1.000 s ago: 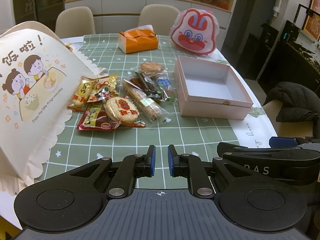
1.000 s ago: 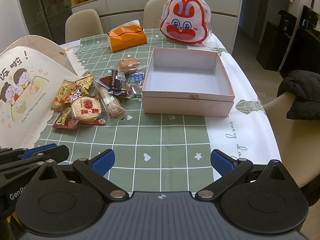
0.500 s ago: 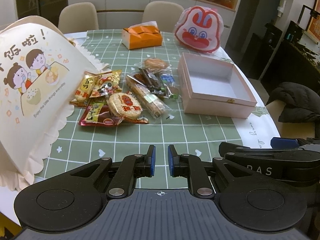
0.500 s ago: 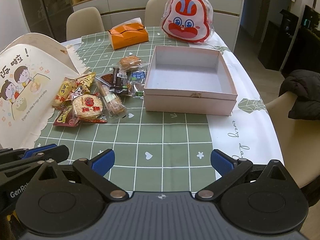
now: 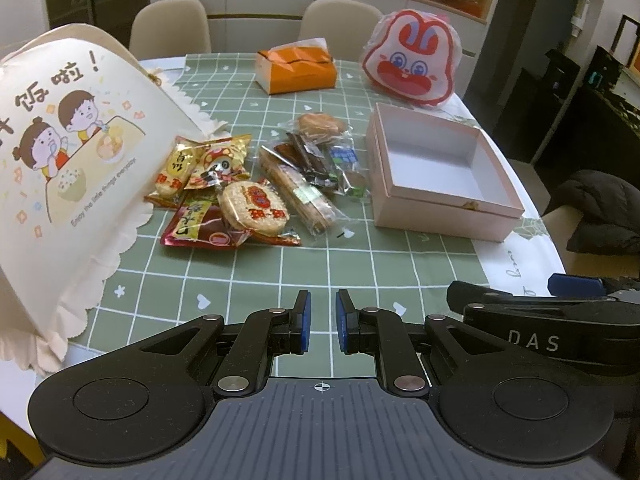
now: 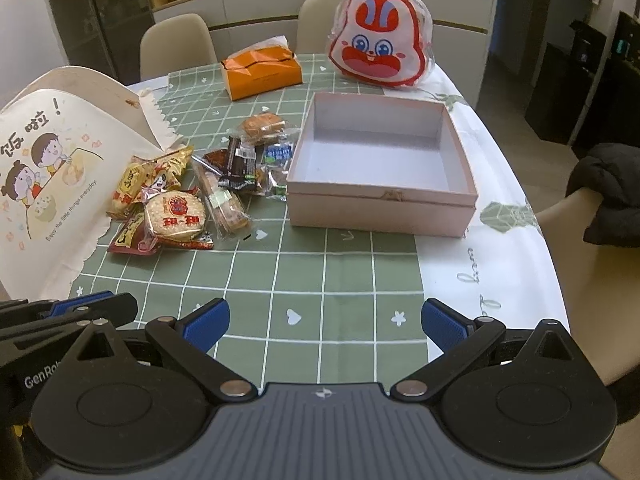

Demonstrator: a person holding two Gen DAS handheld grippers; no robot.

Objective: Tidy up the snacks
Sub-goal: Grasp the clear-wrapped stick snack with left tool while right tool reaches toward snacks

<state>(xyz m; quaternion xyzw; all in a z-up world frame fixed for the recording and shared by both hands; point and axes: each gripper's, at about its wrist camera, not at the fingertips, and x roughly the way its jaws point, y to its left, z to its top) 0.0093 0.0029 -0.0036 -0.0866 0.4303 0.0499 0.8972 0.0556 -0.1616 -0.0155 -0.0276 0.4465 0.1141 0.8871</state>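
Observation:
A pile of wrapped snacks lies on the green checked tablecloth, with a round rice cracker in front; the pile also shows in the right wrist view. An empty pink box stands open to the right of the pile, and shows in the right wrist view too. My left gripper is nearly shut and empty, low over the table's near side. My right gripper is wide open and empty, beside the left one.
A cream cartoon-printed bag lies at the left. An orange tissue box and a red rabbit-face bag stand at the back. Chairs stand behind the table; a dark jacket hangs on a chair at the right.
Both grippers have tilted and shifted slightly, so the table contents sit a little differently in view. The jaws have not changed.

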